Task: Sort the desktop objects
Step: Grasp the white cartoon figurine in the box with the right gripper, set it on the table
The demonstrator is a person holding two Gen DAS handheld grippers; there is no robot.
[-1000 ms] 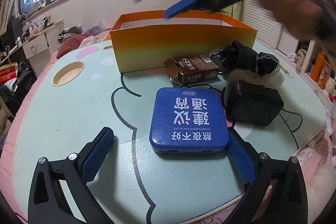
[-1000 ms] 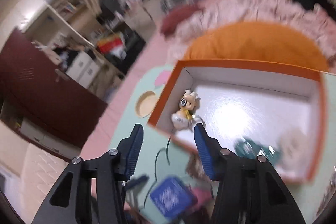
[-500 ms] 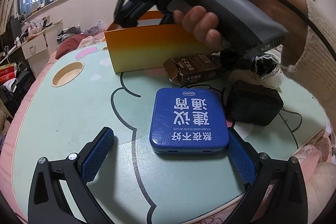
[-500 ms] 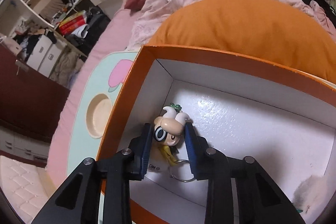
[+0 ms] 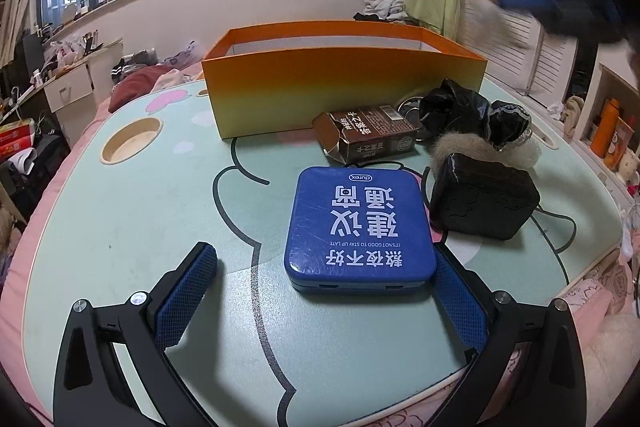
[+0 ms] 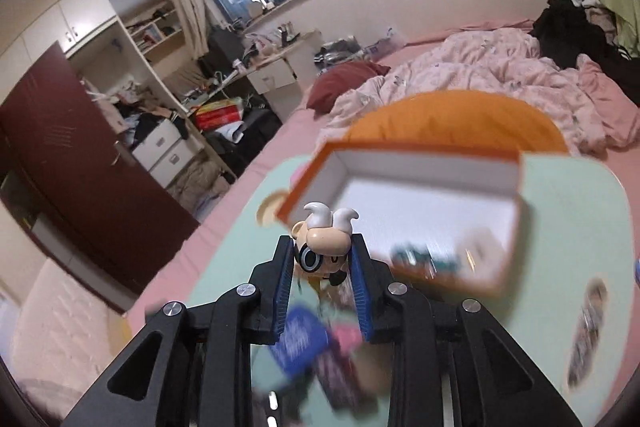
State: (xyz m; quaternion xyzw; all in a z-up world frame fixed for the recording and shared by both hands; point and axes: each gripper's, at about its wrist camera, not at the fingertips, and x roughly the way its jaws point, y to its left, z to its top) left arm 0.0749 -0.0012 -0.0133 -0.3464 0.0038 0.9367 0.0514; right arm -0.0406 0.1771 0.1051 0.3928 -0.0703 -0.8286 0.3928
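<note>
Between the closed blue pads of the right gripper (image 6: 322, 263) sits a small cream horned cartoon figurine (image 6: 325, 243), pinched only at its rounded head, so it could squirt loose over the blurred mint tabletop (image 6: 576, 227) short of the orange-walled white-lined box (image 6: 424, 183) ahead.

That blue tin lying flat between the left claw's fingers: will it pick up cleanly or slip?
The blue tin looks rigid, so it probably won't flex under a squeeze. Its glossy lid and rounded corners suggest it may slip. It is wide: the open left claw barely spans it, one finger already alongside, so a grip near the edges seems likely.
</note>
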